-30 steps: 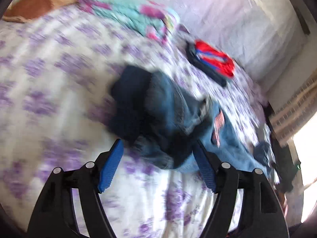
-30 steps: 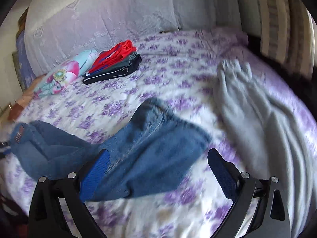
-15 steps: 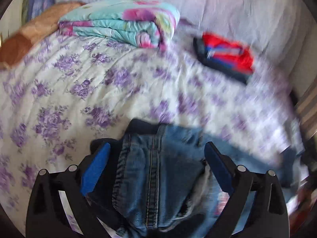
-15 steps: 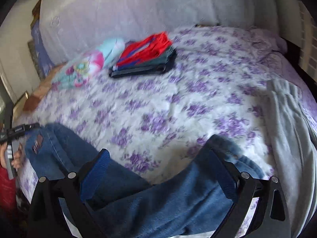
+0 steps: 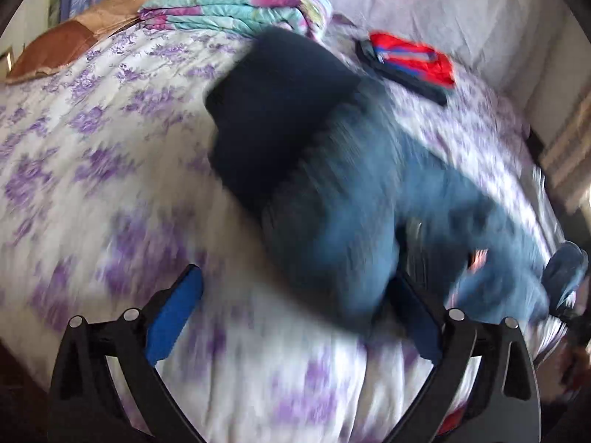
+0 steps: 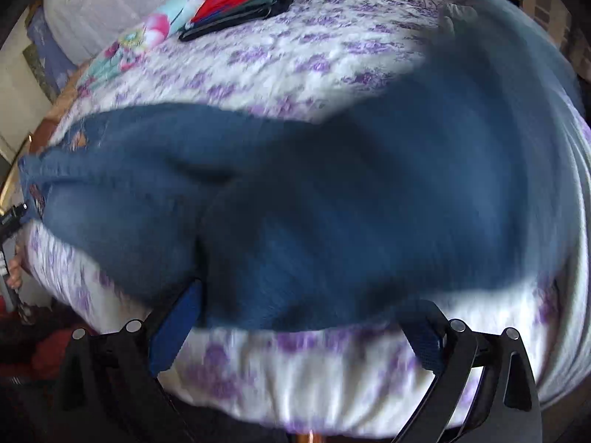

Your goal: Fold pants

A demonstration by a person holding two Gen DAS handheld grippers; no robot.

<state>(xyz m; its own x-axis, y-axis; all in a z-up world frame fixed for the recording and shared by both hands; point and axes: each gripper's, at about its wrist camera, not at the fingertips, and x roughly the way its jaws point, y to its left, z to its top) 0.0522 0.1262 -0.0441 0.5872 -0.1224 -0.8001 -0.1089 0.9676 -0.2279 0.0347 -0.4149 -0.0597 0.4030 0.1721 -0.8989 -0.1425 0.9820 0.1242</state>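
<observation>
The blue jeans [image 5: 351,203] lie crumpled and motion-blurred on the flowered bedspread [image 5: 92,184], with a dark fold [image 5: 280,110] at their far end. My left gripper [image 5: 295,277] is over the near side of the bed with its jaws opening wide. A lobe of denim reaches between its fingers and overlaps the right fingertip [image 5: 410,302], and no pad presses on it. In the right wrist view the jeans [image 6: 332,192] stretch across the whole picture. My right gripper [image 6: 306,302] stands open at their near edge, and the denim covers both fingertips.
A folded stack of clothes with red on top [image 5: 410,61] [image 6: 240,3] and a folded floral blanket [image 5: 236,11] lie near the headboard. A brown pillow [image 5: 74,37] is at far left. A grey garment [image 6: 580,221] lies at right. A person's hand [image 6: 14,269] shows at the bed's left edge.
The left jaws have widened and the jeans have dropped out of them onto the bed. Both views now look more steeply down, and the denim fills far more of the right view.
</observation>
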